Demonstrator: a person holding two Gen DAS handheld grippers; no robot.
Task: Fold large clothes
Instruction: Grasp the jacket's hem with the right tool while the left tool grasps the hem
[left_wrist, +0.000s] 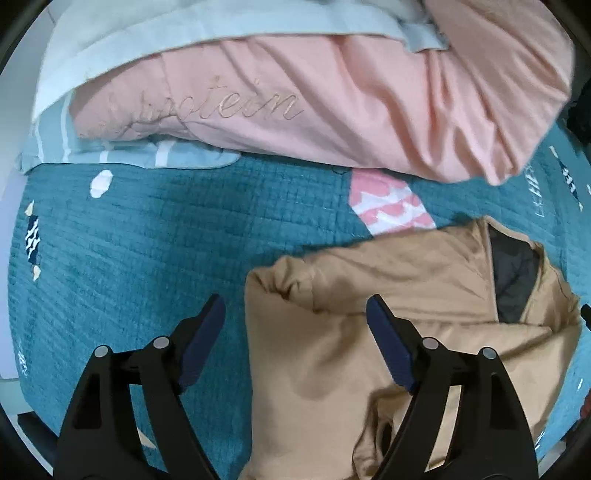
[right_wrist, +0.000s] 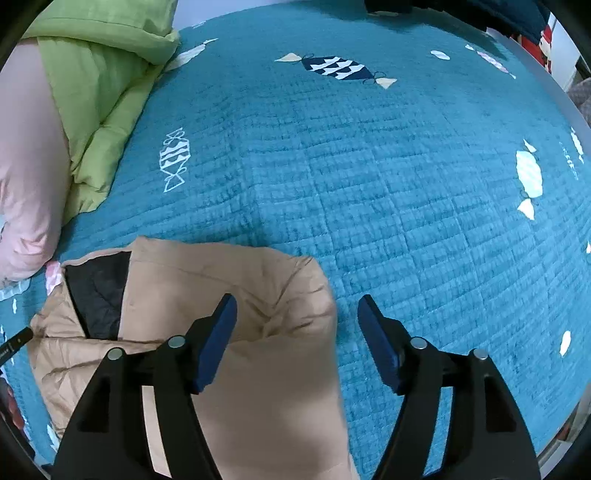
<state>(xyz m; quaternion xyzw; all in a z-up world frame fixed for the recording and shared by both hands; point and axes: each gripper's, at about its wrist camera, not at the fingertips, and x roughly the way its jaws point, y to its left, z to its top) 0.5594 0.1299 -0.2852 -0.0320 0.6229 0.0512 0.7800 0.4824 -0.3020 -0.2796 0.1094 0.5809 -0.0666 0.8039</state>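
A tan padded jacket (left_wrist: 388, 295) with a dark quilted lining (left_wrist: 513, 280) lies on the teal bedspread (left_wrist: 147, 236). My left gripper (left_wrist: 295, 314) is open above the jacket's left edge, one finger over the bedspread, one over the cloth. In the right wrist view the jacket (right_wrist: 258, 288) lies at lower left, its lining (right_wrist: 98, 295) showing. My right gripper (right_wrist: 297, 314) is open above the jacket's right edge and holds nothing.
A pink quilt with script lettering (left_wrist: 314, 110) and a pale blue sheet (left_wrist: 184, 33) are heaped at the far side. A green quilt (right_wrist: 99, 92) and the pink quilt (right_wrist: 26, 166) lie at the left of the right wrist view. The bed's edge (right_wrist: 569, 99) curves at right.
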